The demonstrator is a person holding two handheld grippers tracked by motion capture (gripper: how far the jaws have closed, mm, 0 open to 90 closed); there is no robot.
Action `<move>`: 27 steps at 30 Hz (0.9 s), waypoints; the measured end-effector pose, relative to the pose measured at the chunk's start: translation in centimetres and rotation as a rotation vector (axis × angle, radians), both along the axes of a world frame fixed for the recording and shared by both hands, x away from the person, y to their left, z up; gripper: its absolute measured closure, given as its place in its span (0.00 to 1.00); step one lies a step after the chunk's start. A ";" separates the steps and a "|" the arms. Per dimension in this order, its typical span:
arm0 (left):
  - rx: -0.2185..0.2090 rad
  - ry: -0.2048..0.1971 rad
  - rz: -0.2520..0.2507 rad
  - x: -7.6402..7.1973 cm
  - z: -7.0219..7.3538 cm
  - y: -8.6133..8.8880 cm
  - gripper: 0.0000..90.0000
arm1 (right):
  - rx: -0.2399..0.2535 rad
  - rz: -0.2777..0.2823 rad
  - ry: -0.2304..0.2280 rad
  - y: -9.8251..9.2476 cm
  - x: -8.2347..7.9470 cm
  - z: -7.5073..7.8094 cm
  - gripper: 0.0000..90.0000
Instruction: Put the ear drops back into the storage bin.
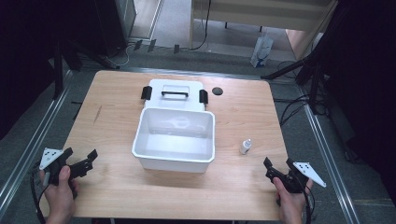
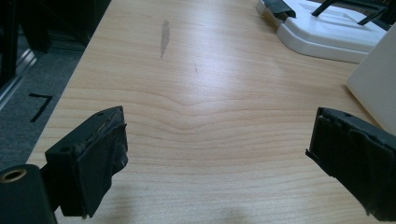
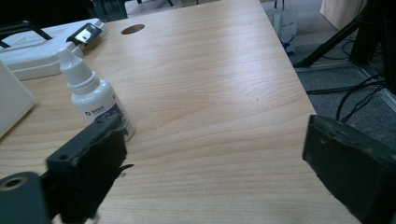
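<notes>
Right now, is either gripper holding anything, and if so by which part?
Nothing is held. The left gripper and the right gripper are both open over bare table. The small bottle stands untouched beside the white bin.

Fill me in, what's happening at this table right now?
Nothing is being handled yet. A person holds the left gripper and the right gripper near the table's front corners, both open and empty. An open white box sits mid-table with its lid lying flat just behind it. A small white dropper bottle stands upright to the right of the box, ahead of the right gripper and apart from it.
</notes>
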State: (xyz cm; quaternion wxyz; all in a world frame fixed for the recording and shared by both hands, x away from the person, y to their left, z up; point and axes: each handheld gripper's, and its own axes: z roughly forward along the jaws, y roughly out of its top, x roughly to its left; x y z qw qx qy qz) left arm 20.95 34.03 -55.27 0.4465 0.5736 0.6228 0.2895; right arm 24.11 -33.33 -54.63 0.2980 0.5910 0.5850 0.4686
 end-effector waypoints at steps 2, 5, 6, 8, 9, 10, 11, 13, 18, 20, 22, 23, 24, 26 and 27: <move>0.003 0.002 -0.004 0.0 0.0 0.0 0.06 | -0.003 -0.005 0.001 0.1 0.0 0.0 0.13; 0.013 0.006 -0.022 0.1 0.0 -0.2 0.06 | -0.024 0.012 0.000 0.3 -0.1 0.1 0.18; 0.025 0.010 -0.033 0.2 0.1 -0.3 0.06 | -0.051 0.022 -0.008 0.6 -0.1 0.1 0.22; 0.034 0.012 -0.035 0.2 0.1 -0.4 0.06 | -0.083 0.043 -0.013 0.8 -0.2 0.1 0.25; 0.034 0.012 -0.035 0.2 0.1 -0.4 0.06 | -0.086 0.056 -0.010 0.9 -0.2 0.1 0.26; 0.034 0.010 -0.038 0.1 0.1 -0.4 0.06 | -0.090 0.062 -0.010 1.0 -0.2 0.1 0.28; 0.034 0.010 -0.038 0.1 0.1 -0.4 0.06 | -0.090 0.062 -0.010 1.0 -0.2 0.1 0.28; 0.029 0.013 -0.041 0.1 0.1 -0.4 0.06 | -0.094 0.072 -0.017 1.2 -0.4 0.2 0.31; 0.023 0.017 -0.041 0.2 0.0 -0.3 0.06 | -0.147 0.097 0.032 1.9 -0.3 0.7 0.33; 0.025 0.017 -0.044 0.2 0.0 -0.3 0.06 | -0.176 0.124 0.063 2.3 -0.2 1.1 0.35; 0.026 0.018 -0.045 0.2 0.0 -0.4 0.06 | -0.196 0.169 0.092 2.7 0.0 1.6 0.36; 0.026 0.018 -0.045 0.2 0.0 -0.4 0.06 | -0.196 0.169 0.092 2.7 0.0 1.6 0.36; 0.027 0.019 -0.048 0.3 0.0 -0.4 0.06 | -0.248 0.216 0.151 3.3 0.4 2.3 0.37; 0.028 0.024 -0.052 0.3 0.0 -0.4 0.06 | -0.305 0.266 0.215 4.0 1.0 3.2 0.37; 0.028 0.024 -0.052 0.3 0.0 -0.4 0.06 | -0.336 0.287 0.248 4.5 1.2 3.7 0.36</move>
